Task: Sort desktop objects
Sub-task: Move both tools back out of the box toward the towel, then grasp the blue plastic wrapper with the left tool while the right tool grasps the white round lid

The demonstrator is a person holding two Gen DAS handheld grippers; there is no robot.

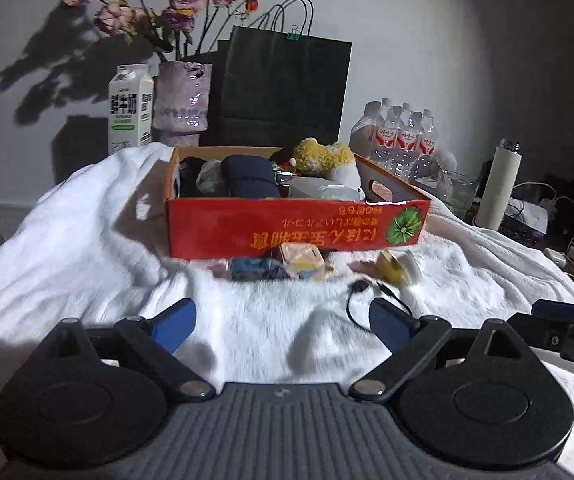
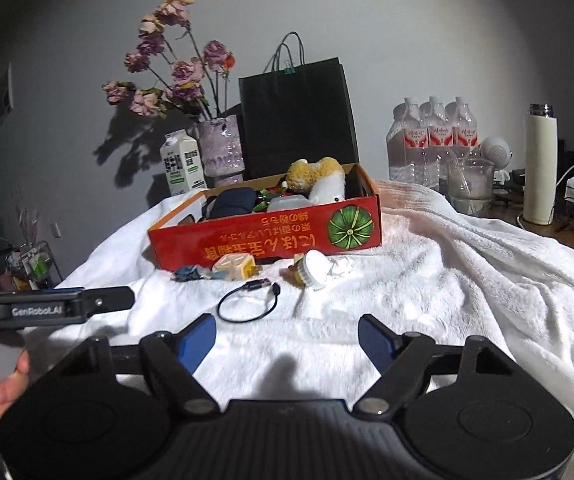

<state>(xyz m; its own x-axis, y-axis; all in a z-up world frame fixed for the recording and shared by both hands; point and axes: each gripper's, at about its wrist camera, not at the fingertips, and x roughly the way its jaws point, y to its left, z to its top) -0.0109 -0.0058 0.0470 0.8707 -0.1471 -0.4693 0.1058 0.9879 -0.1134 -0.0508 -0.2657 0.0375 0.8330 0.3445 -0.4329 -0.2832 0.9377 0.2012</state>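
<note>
A red cardboard box sits on a white fleece blanket and holds a plush toy, a dark pouch and other items. In front of it lie a blue crumpled item, a small orange-white box, a jar with a white lid and a looped black cable. My left gripper is open and empty, short of these things. My right gripper is open and empty, just short of the cable.
At the back stand a milk carton, a vase of dried flowers and a black paper bag. Water bottles, a glass, a white flask and cables stand right.
</note>
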